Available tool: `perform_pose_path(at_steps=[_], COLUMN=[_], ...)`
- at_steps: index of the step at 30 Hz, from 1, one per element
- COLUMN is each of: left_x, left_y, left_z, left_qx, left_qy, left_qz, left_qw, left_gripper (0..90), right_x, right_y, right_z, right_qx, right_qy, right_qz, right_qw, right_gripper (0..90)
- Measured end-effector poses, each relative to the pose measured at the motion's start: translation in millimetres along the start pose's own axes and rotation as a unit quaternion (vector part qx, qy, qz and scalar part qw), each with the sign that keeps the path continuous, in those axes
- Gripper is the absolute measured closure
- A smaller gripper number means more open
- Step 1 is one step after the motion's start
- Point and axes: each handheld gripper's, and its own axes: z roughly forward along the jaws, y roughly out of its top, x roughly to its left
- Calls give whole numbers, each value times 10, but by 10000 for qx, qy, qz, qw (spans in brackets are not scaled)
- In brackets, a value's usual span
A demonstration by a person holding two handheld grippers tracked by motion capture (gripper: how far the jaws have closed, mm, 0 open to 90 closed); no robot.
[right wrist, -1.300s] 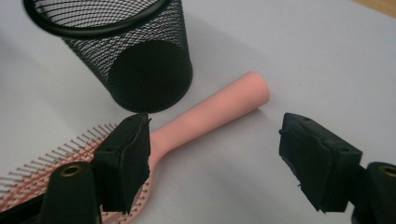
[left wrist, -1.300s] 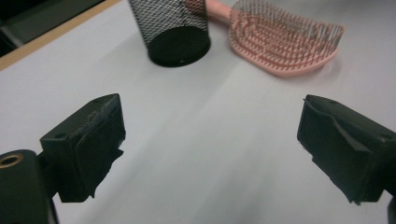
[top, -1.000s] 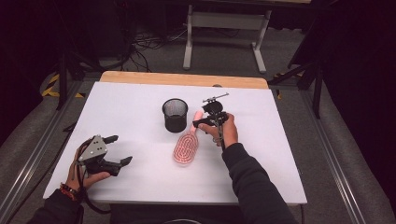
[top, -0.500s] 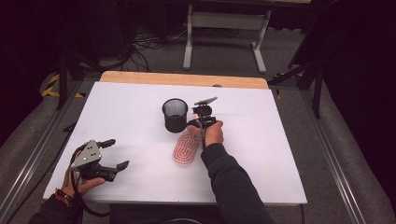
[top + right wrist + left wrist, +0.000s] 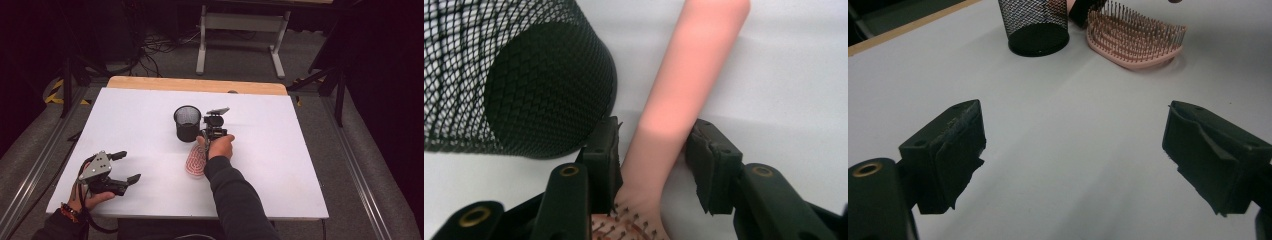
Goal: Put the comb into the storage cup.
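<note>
Table [image 5: 300, 165]: white top. Mesh cup [image 5: 187, 123]: upright, mid-table. Pink brush [image 5: 195, 161]: bristles up, just beside cup; handle between right gripper [image 5: 209, 136] jaws, which flank it without clearly clamping. Left gripper [image 5: 125, 166]: spread, near-left, apart.

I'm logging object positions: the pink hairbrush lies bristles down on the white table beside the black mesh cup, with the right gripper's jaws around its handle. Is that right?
Not quite: the pink hairbrush lies bristles up, as the left gripper view shows. The rest holds: it lies on the white table beside the black mesh cup, with the right gripper astride its handle.
</note>
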Motion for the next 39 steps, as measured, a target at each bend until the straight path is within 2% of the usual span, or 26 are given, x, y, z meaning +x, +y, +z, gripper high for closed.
perform_pose_path(at_steps=[5, 7, 9, 16, 22, 24, 25, 26, 27, 30, 34, 37, 39], left_x=[-9, -8, -7, -18, -54, -57, -57, -58, -58, -50, -66, -69, -68], left_y=[3, 3, 2, 6, 21, 23, 23, 23, 23, 23, 24, 29, 41], left_z=[19, 22, 24, 42, 67, 78, 78, 81, 81, 81, 91, 101, 125], left_qx=[35, 42, 40, 59, 79, 83, 83, 87, 91, 73, 91, 74, 75], left_qy=[-40, -38, -54, -103, -133, -139, -139, -135, -122, -113, -105, -99, -103], left_qz=[0, -8, -18, 3, 72, 63, 63, 58, 63, 76, 127, 143, 133], left_qw=[10000, 10000, 10000, 9999, 9999, 9998, 9998, 9999, 9999, 9999, 9998, 9998, 9998], left_gripper=[111, 112, 113, 113, 114, 114, 114, 114, 114, 113, 111, 108, 110], right_x=[27, 38, 42, 28, -52, -75, -75, -99, -99, -130, -220, -303, -390], right_y=[-9, -9, -13, -39, -40, -40, -40, -41, -41, -58, -88, -108, -113], right_z=[13, 13, 15, -25, -181, -274, -274, -338, -338, -434, -525, -558, -593], right_qx=[-116, -181, -247, -314, -697, -926, -926, -1095, -1095, -1338, -1606, -1693, -1788], right_qy=[-90, -135, -90, 24, 134, 210, 210, 269, 269, 382, 668, 858, 1084], right_qz=[109, 99, 129, 136, 214, 185, 185, 174, 174, -20, -95, -100, -24], right_qw=[9998, 9997, 9996, 9994, 9972, 9953, 9953, 9935, 9935, 9903, 9847, 9818, 9779], right_gripper=[606, 650, 692, 700, 701, 701, 701, 701, 701, 702, 702, 702, 703])
